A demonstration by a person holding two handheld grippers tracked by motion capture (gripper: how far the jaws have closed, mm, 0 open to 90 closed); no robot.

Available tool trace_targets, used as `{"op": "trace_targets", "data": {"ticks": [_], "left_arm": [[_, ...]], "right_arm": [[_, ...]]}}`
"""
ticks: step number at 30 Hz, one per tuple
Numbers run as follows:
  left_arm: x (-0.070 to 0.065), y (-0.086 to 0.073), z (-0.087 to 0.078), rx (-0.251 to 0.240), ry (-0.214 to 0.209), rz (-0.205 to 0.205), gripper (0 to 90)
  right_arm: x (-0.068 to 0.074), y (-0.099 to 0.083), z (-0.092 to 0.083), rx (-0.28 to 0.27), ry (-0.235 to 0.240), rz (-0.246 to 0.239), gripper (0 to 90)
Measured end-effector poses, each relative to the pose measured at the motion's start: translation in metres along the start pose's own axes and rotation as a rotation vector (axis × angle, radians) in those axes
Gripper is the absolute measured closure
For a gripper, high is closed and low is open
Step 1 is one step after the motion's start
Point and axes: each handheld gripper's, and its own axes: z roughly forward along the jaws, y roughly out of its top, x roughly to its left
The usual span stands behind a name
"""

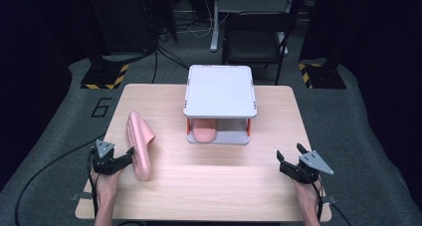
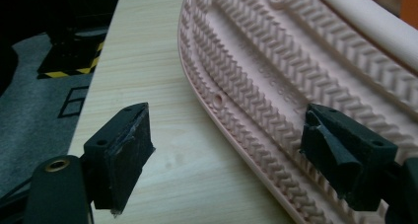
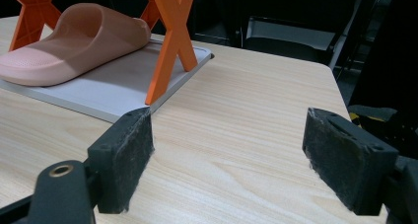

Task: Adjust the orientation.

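Pink ridged sole fills the space ahead of the left claw (image 2: pixel 224 150) in the left gripper view: this loose slipper (image 1: pixel 140 144) lies tipped on its side on the counter (image 1: pixel 219 191), sole facing the claw. The claw's jaws stand wide; one pad (image 2: pixel 328 150) sits against or just over the sole's edge, the other (image 2: pixel 128 150) is over bare wood, and nothing is pinched between them. Taking the slipper as the landmark, the left claw (image 1: pixel 124 160) is just beside its near end, at its left. Farther back and to the slipper's right stands a small grey rack (image 1: pixel 220 90) with orange legs (image 3: pixel 170 41), and a second pink slipper (image 3: pixel 74 41) rests on its lower shelf. Well apart from the loose slipper, toward the counter's near right corner, the right claw (image 1: pixel 291 155) hovers with jaws spread wide and nothing between them.
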Motion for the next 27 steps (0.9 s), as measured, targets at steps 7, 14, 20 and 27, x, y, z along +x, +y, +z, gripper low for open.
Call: {"op": "trace_targets", "data": {"ticks": [7, 14, 20, 27], "left_arm": [[0.007, 0.01, -0.017, -0.08, 0.034, -0.004, 23.8], [-0.03, 0.04, -0.028, -0.175, -0.138, 0.095, 27.2], [-0.047, 0.037, -0.014, -0.093, -0.22, 0.19, 27.8], [-0.03, 0.031, -0.019, -0.071, -0.167, 0.137, 31.9]], "right_arm": [[0.0, 0.0, 0.0, 0.0, -0.002, -0.002, 19.1], [0.0, 0.0, 0.001, -0.001, -0.004, -0.005, 19.2], [0.0, 0.0, 0.0, 0.001, -0.007, -0.012, 19.2], [-0.001, 0.0, -0.001, 0.008, -0.014, -0.005, 19.4]]}}
